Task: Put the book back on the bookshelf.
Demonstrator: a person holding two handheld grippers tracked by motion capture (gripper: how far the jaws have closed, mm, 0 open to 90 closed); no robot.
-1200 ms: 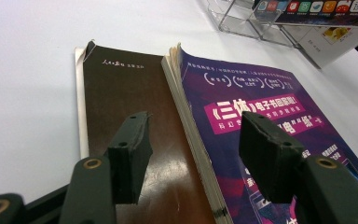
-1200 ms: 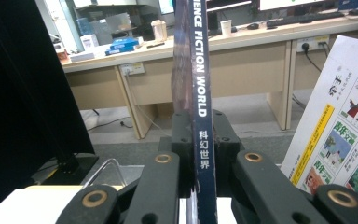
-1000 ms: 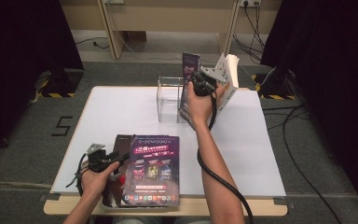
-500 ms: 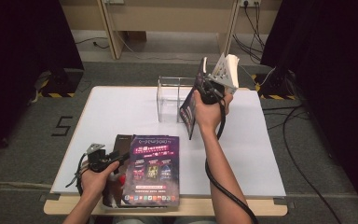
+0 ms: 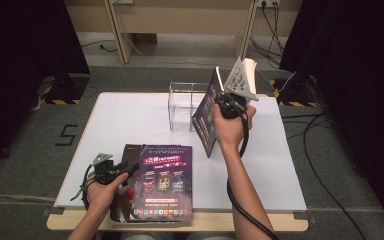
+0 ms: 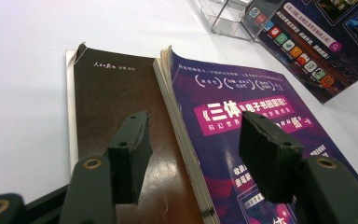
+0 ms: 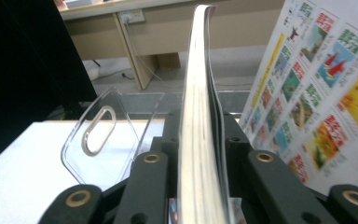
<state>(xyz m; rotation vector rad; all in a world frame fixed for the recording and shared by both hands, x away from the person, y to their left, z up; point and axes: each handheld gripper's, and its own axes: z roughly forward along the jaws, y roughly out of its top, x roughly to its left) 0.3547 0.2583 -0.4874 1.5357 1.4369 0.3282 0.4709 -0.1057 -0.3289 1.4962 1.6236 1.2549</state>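
Since the earlier frame, the right gripper (image 5: 228, 101) had carried its purple magazine (image 5: 207, 119) leftward from the white book (image 5: 243, 75), jaws just closing on it, by the clear acrylic stand (image 5: 181, 105) at upper centre. At lower left, the left gripper (image 5: 122, 169) hovered with jaws spread over stacked books (image 5: 164, 182).

Left gripper view: spread jaws above a brown book (image 6: 116, 107) and purple-covered book (image 6: 242, 121).

Right gripper view: jaws pinched the magazine's (image 7: 196, 130) page edge at centre.

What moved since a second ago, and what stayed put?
The right hand-held gripper, jaws just closing on a purple book, drew it out from the clear stand toward the person. The left hand-held gripper and the books on the table stayed as they were.
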